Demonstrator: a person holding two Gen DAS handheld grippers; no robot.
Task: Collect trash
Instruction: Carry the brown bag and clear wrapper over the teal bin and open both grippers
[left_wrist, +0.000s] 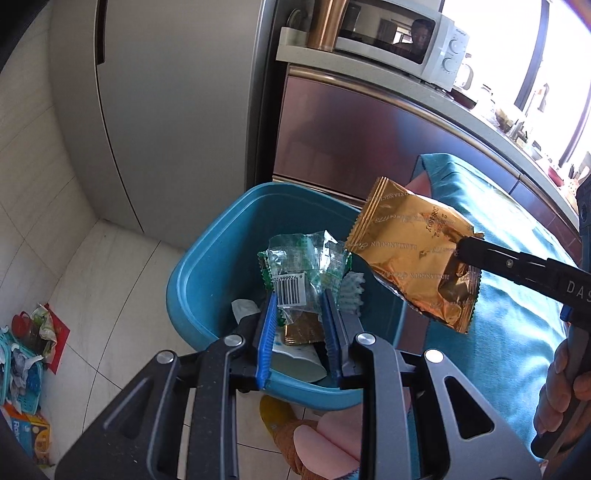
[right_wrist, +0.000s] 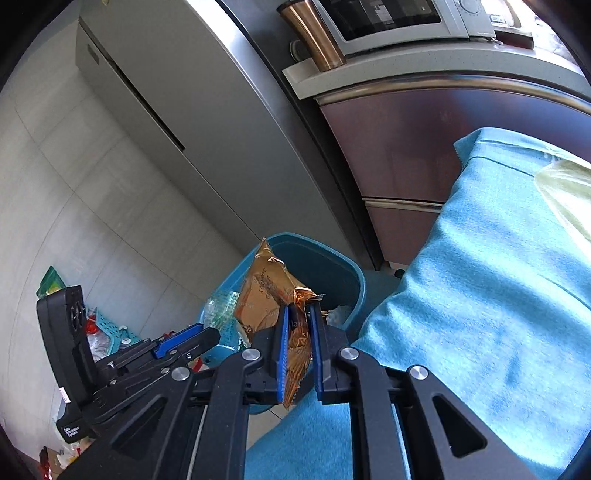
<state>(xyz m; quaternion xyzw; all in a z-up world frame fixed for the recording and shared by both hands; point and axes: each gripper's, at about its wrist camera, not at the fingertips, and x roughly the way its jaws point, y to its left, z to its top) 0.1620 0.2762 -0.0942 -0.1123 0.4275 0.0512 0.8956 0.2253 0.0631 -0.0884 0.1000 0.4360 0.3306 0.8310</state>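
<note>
**Two wrappers carried to the bin, one in each gripper**

The left gripper (left_wrist: 300, 295) is clenched on a clear green-printed wrapper (left_wrist: 303, 262), its blue pads (left_wrist: 266, 325) pinching the lower edge near the barcode so that the crumpled film stands up above the fingertips; the wrapper hangs directly over the open mouth of the blue bin (left_wrist: 192, 280), which stands on the tiled floor against the foot of the cabinet (left_wrist: 351, 133). The right gripper (right_wrist: 298, 314) grasps a gold foil wrapper (right_wrist: 266, 295) by one crimped end, the jaws nearly closed on the thin foil; held by the end, the bulk of the packet projects forward and clear of the fingers, so it should fall freely once let go. In the left wrist view the gold wrapper sits above the bin's right rim, just beside the blue cloth (right_wrist: 480, 277) that covers a surface next to the bin; it appears not yet fully over the opening. Inside the bin lie earlier discards: white paper, a pale cup-like item and a gold piece. A person's hand (left_wrist: 561, 391) holds the right gripper's handle. Judged from these positions, the step in hand is delivery; release remains to be done for both wrappers.
</note>
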